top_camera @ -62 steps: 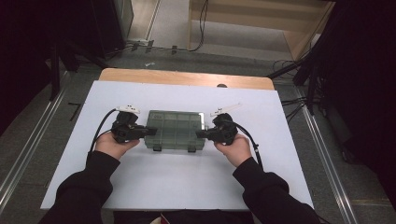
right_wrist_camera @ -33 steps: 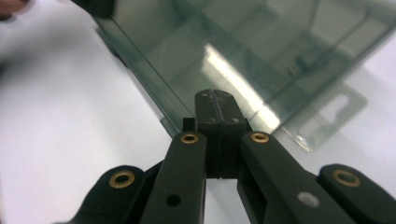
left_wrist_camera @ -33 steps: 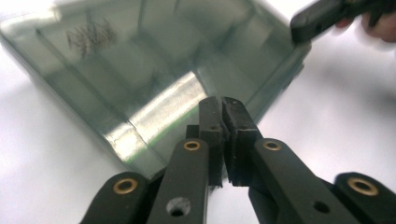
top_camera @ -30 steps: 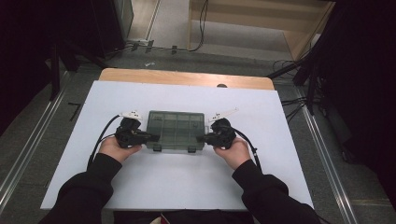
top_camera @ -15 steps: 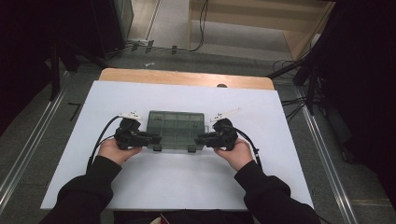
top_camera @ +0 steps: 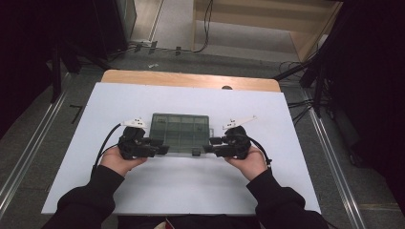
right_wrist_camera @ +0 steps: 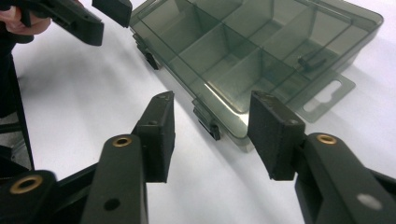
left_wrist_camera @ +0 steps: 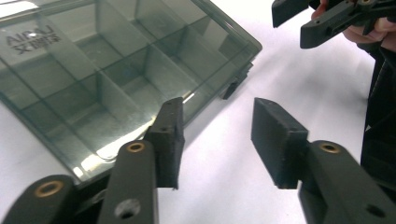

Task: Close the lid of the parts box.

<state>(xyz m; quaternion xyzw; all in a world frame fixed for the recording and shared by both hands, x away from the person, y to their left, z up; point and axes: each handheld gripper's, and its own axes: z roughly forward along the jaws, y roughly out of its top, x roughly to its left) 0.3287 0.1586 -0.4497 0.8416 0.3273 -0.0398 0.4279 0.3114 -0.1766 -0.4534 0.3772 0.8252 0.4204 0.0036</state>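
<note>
A smoky clear compartment box (top_camera: 180,131) lies lid shut on the white tabletop (top_camera: 191,191). My left gripper (top_camera: 161,149) sits at its near left corner and my right gripper (top_camera: 211,144) at its near right corner. Both have just been opening their jaws. In the left gripper view the box (left_wrist_camera: 116,74) lies beside the left jaw, and the gripper (left_wrist_camera: 217,116) has bare tabletop between its pads. In the right gripper view the gripper (right_wrist_camera: 211,105) stands open, the box (right_wrist_camera: 252,51) corner and a latch (right_wrist_camera: 208,122) lying past the gap, untouched.
A strip of bare wood (top_camera: 191,78) runs along the table's far edge. Cables (top_camera: 205,28) and a wooden cabinet (top_camera: 267,24) lie on the floor beyond. Metal rails (top_camera: 28,148) flank the table. White tabletop stretches all around the box.
Both grippers have let go of the box's ends, opened, and drawn back a little toward the person. The box has stayed where it was.
</note>
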